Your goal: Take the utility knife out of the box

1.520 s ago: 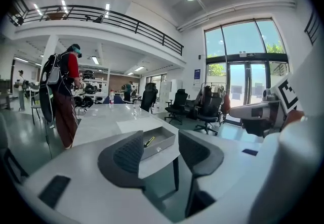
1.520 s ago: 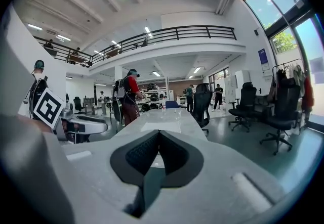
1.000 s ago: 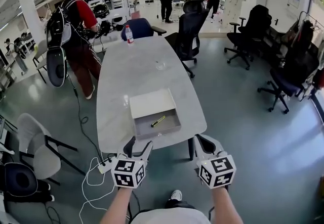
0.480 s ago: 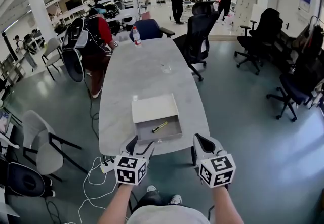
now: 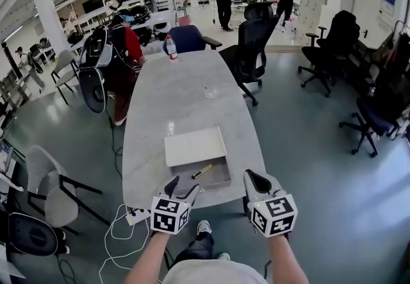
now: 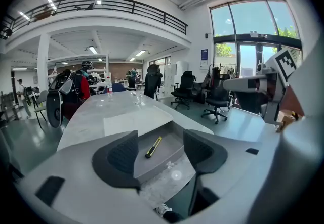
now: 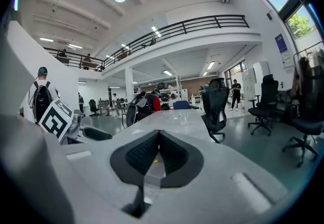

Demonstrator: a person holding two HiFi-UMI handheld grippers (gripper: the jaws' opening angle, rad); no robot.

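A yellow utility knife [image 5: 202,171] lies slantwise in a shallow open grey box [image 5: 221,172] near the table's front edge. The box's white lid [image 5: 194,146] lies flat just behind it. My left gripper [image 5: 182,189] stands open at the table's edge, just in front of the box's left corner, with nothing between its fingers. In the left gripper view the knife [image 6: 153,147] shows between the open jaws of that gripper [image 6: 161,143], still some way ahead. My right gripper [image 5: 256,181] hangs shut and empty off the table's front right corner. Its pads [image 7: 172,154] meet at the tip.
The long grey table [image 5: 173,106] carries a water bottle [image 5: 172,46] at its far end and a small glass [image 5: 209,91] in the middle. A person in red with a backpack [image 5: 122,52] stands at the far left. Office chairs [image 5: 255,42] line the right side. A power strip with cables [image 5: 134,215] lies on the floor.
I have come closer to the table, and the box now lies just ahead of the left gripper. The person in red has shifted along the table's far left side.
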